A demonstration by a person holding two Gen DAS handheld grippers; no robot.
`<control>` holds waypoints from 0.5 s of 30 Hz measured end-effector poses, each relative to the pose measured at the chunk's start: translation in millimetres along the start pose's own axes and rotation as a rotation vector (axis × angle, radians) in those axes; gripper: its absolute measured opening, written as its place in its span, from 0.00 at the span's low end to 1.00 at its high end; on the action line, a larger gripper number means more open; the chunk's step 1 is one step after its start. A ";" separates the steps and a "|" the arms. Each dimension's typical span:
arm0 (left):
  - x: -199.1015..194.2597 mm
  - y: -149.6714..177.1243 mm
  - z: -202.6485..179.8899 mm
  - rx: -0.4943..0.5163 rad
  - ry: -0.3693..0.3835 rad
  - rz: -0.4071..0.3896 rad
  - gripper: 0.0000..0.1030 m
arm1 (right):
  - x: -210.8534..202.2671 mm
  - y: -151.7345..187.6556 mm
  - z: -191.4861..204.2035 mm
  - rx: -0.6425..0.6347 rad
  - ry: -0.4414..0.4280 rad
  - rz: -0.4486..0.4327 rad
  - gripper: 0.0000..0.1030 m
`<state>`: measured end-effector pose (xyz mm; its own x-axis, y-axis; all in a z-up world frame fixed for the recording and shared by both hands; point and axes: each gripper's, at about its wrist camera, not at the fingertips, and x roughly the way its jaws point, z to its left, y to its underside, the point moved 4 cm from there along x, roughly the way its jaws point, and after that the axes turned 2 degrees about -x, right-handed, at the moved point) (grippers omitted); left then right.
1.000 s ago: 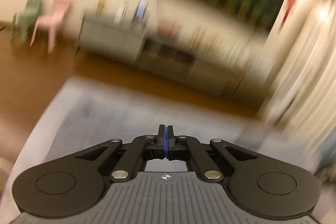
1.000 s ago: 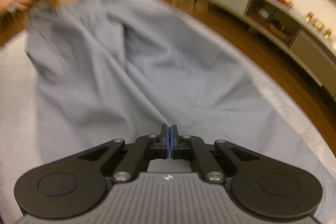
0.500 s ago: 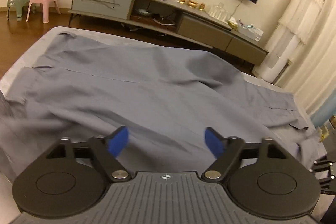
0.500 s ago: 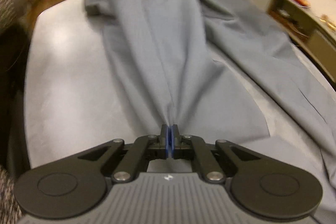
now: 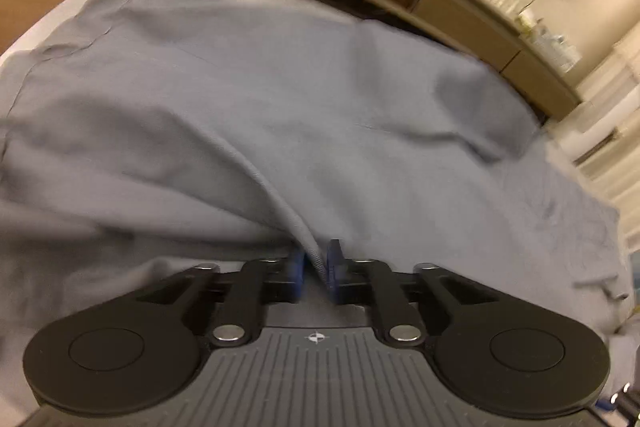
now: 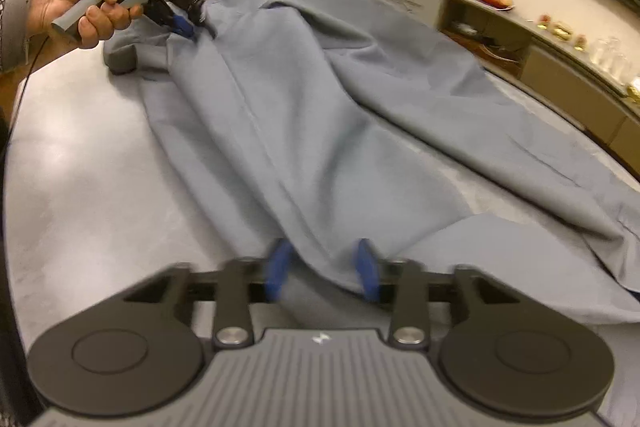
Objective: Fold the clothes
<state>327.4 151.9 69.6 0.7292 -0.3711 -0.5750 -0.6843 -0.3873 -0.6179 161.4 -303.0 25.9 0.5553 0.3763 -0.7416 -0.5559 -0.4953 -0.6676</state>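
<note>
Two views. Left wrist: my left tongs (image 5: 316,273), low centre, pinch a raised ridge of the grey-blue garment (image 5: 280,99) that fills the frame. Right wrist: my right tongs (image 6: 324,269) gape wide, cloth draped between the pads; garment sprawls over the grey counter (image 6: 80,167), left hand (image 6: 84,9) upper left.
</note>
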 end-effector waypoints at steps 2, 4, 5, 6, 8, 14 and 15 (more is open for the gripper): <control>-6.3 -14.9 -7.2 -0.030 0.096 -0.080 0.03 | -3.4 -1.1 -3.6 0.033 0.026 -0.026 0.14; -13.2 -29.8 -14.3 -0.060 0.192 -0.159 0.03 | -10.4 0.5 -3.3 0.060 0.038 -0.049 0.14; -25.8 -34.4 -16.9 -0.062 0.240 -0.210 0.03 | -15.6 3.3 -3.0 0.080 0.031 -0.058 0.15; -43.7 -32.7 -16.8 -0.048 0.271 -0.254 0.03 | -21.2 7.9 -2.2 0.091 0.024 -0.063 0.15; -55.6 -13.8 -6.9 -0.010 0.242 -0.224 0.03 | -31.3 18.4 -4.2 0.119 0.033 -0.064 0.45; -55.7 44.0 49.9 -0.008 0.068 -0.067 0.03 | -85.9 52.7 -68.6 0.499 0.050 -0.148 0.74; -56.0 44.8 54.4 -0.017 0.050 -0.065 0.04 | -94.4 61.2 -86.8 0.644 0.034 -0.185 0.78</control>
<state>256.3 201.2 45.0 0.7709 -0.3863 -0.5065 -0.6362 -0.4261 -0.6432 128.7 -436.8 60.8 0.6906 0.3801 -0.6154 -0.7016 0.1452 -0.6977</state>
